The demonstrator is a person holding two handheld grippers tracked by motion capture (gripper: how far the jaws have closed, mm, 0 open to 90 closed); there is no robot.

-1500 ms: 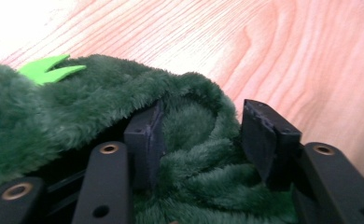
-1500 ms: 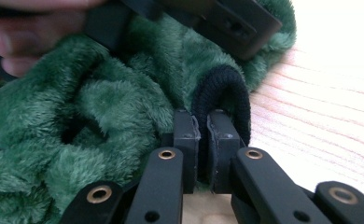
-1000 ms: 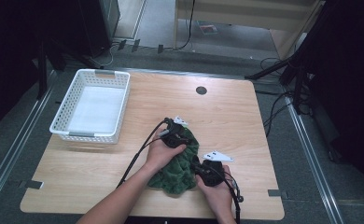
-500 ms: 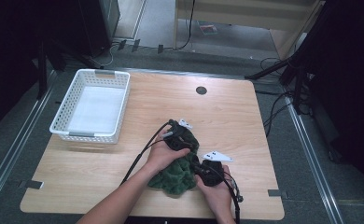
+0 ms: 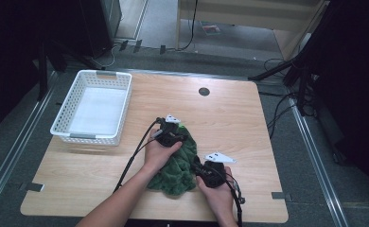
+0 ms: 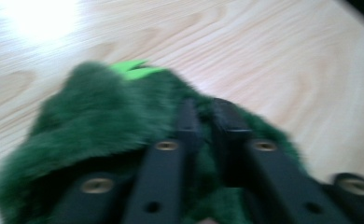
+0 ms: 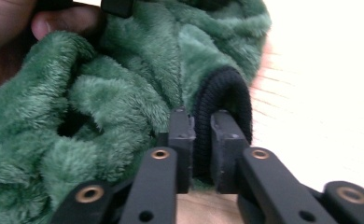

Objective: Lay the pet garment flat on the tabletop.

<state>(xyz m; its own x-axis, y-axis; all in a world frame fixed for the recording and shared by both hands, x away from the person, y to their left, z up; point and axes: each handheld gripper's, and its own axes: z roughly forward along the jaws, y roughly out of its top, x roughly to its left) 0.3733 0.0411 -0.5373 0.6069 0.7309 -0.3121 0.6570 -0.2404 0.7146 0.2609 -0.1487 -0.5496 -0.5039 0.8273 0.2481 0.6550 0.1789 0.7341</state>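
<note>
A green fleece (image 5: pixel 178 163) lies bunched on the table (image 5: pixel 249 123) near its front edge, a little right of the middle. It has a black ribbed cuff (image 7: pixel 222 100) and a bright green tag (image 6: pixel 136 70) at its far end. The right gripper (image 7: pixel 199 140) is clamped on the cuff: the ribbing sits pinched between both jaws, which have just eased a little wider with the cuff between them. The left gripper (image 6: pixel 202 126) presses into the fleece at its far end, its jaws nearly together and just closing further, with pile between them; that view is blurred, but the fleece looks pinched. In the high view the left gripper (image 5: pixel 171 135) sits at the fleece's far end and the right gripper (image 5: pixel 206 170) at its near right side. A white basket (image 5: pixel 62 127) stands by the table's left edge, well apart from the fleece.
</note>
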